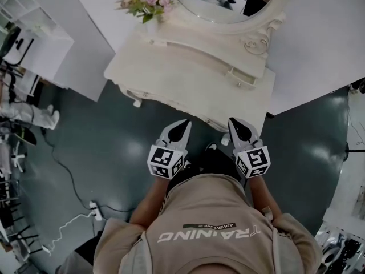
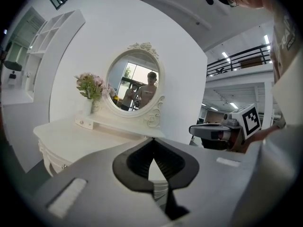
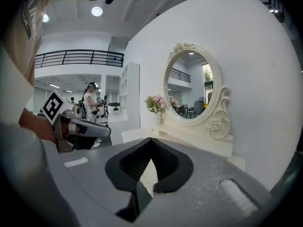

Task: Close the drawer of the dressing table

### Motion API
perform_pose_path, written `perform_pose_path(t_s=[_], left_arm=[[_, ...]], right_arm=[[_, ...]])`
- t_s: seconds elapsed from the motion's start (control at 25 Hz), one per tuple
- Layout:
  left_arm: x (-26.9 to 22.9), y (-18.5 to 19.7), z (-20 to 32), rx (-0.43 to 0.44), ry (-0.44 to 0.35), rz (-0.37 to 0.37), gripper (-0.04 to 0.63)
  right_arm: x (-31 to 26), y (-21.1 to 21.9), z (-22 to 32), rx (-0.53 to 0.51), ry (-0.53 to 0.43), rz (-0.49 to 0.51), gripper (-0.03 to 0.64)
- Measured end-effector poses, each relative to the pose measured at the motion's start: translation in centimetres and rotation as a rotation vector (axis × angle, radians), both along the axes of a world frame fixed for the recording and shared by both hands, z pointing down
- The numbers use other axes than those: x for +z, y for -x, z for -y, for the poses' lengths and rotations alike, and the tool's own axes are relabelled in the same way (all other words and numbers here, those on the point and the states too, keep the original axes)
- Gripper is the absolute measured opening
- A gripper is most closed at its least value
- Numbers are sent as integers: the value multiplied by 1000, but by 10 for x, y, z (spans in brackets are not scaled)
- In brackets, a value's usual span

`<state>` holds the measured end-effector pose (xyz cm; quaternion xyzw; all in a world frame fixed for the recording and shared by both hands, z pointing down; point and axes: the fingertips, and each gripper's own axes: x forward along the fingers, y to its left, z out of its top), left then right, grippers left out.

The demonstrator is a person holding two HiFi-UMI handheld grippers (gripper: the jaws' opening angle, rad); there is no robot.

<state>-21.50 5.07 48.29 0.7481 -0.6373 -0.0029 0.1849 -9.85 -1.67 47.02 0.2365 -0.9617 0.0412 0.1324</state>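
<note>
The white dressing table [image 1: 171, 73] stands against the wall ahead of me, with an oval mirror [image 1: 228, 1] on top. A small drawer [image 1: 244, 77] with a knob, in the raised shelf at the table's right, is pulled out a little. My left gripper [image 1: 183, 128] and right gripper [image 1: 236, 128] hover side by side just short of the table's front edge, touching nothing. Both are shut and hold nothing. In the left gripper view the left gripper [image 2: 152, 141] points at the table [image 2: 71, 136]; in the right gripper view the right gripper [image 3: 150, 141] points at the shelf [image 3: 199, 136].
A vase of pink flowers [image 1: 145, 0] stands at the table's back left. A white shelf unit [image 1: 34, 44] is to the left. Cables and a power strip [image 1: 94, 210] lie on the dark floor at left. A white wall panel [image 1: 319, 50] runs behind the table.
</note>
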Motion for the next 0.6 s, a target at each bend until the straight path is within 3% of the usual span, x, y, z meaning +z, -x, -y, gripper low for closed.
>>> perform_pose_path(t_s=[0.4,0.6], left_arm=[[-5,-4,71,82,25,60,17],[-12,-4,125,149,43,124,17]], right_arm=[[14,-10,66,82,36,47,2],[18,-7,117,121,21,83,2]])
